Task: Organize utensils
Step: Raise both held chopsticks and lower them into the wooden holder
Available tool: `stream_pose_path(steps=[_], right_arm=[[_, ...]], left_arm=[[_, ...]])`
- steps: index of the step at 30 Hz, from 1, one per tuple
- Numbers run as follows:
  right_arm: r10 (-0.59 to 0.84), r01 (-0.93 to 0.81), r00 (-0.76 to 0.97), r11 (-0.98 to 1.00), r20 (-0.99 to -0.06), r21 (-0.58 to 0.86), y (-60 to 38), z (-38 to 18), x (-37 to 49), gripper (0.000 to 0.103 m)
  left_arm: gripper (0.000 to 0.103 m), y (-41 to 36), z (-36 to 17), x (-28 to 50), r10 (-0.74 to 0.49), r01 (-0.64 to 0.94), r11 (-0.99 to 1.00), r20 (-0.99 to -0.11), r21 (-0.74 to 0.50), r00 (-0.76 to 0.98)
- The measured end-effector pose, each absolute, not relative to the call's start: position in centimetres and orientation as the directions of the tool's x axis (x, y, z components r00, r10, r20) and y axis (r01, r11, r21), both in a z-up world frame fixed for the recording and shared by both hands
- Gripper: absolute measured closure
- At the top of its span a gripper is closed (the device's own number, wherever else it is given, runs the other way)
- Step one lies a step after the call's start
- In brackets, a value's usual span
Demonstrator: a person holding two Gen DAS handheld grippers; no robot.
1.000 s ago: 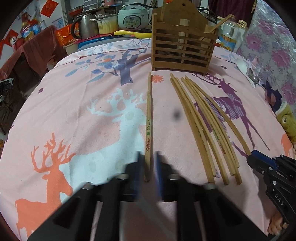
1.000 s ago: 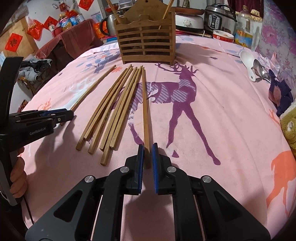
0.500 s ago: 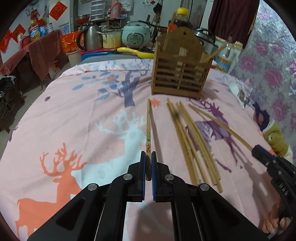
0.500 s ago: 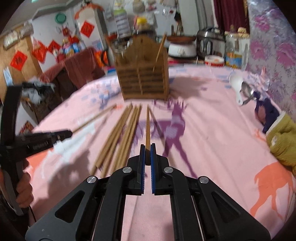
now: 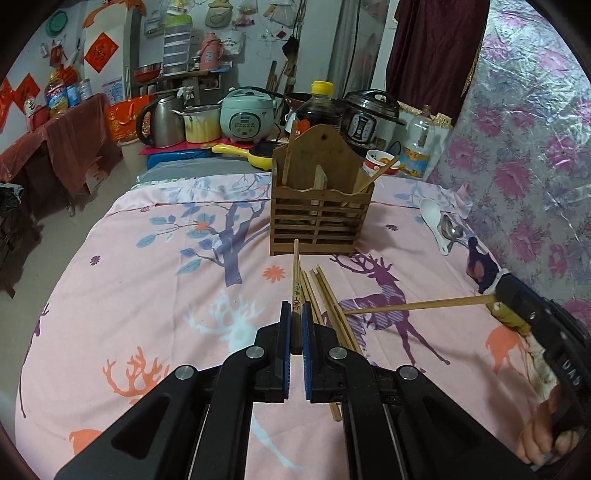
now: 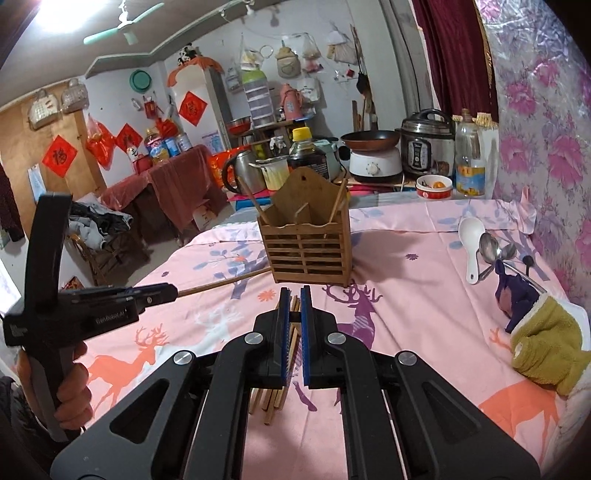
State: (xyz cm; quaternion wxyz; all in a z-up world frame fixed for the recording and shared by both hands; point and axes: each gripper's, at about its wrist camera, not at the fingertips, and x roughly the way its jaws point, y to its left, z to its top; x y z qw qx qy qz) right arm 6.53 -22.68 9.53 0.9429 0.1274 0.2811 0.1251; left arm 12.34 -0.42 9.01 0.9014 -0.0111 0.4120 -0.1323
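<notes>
Left wrist view: my left gripper [image 5: 294, 345] is clamped on one bamboo chopstick [image 5: 295, 273] at its thick end, tip aimed at the slatted wooden utensil holder [image 5: 320, 218] near the tabletop's far edge. Loose chopsticks [image 5: 325, 306] lie mid-table. I judge the chopstick light, stiff and smooth; an end grip lets it pivot.

Right wrist view: my right gripper [image 6: 294, 332] is closed nearly fully on a second chopstick [image 6: 294, 314], seen end-on. The left gripper's chopstick [image 6: 225, 283] hovers clear of the cloth.

My two fisheye views, both sharp, bow strongly toward dark rounded corners; a ceiling light [image 6: 70, 14] flares at upper left, casting soft shadows on the evenly lit tablecloth [image 6: 424, 314].
</notes>
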Motion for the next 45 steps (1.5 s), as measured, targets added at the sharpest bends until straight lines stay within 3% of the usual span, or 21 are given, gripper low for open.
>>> stream_pose_path(steps=[11, 20, 33, 42, 43, 45], right_arm=[[0.282, -0.152, 0.829, 0.944, -0.482, 0.292, -23.4, 11.9, 8.8, 0.097], [0.241, -0.147, 0.876, 0.958, -0.417, 0.244, -23.7, 17.0, 11.7, 0.097], [0.179, -0.089, 0.930, 0.957, -0.322, 0.275, -24.3, 21.0, 18.8, 0.097], [0.093, -0.026, 0.970, 0.959, -0.223, 0.283, -23.1, 21.3, 24.4, 0.097], [0.087, -0.021, 0.969, 0.960, -0.229, 0.278, -22.8, 20.7, 25.2, 0.097], [0.092, -0.018, 0.961, 0.961, -0.261, 0.275, -22.4, 19.3, 26.6, 0.097]], left_arm=[[0.097, -0.9, 13.2, 14.6, -0.222, 0.247, 0.965, -0.754, -0.082, 0.618], [0.097, -2.9, 18.0, 18.4, -0.210, 0.268, 0.962, -0.746, -0.044, 0.632], [0.097, -4.5, 14.8, 26.4, -0.178, 0.264, 0.963, -0.855, -0.050, 0.487], [0.097, -5.1, 14.5, 29.8, -0.201, 0.247, 0.966, -0.834, -0.081, 0.513], [0.096, -5.1, 14.4, 30.0, -0.206, 0.247, 0.965, -0.831, -0.086, 0.517], [0.084, -4.9, 14.3, 30.5, -0.235, 0.245, 0.962, -0.822, -0.120, 0.518]])
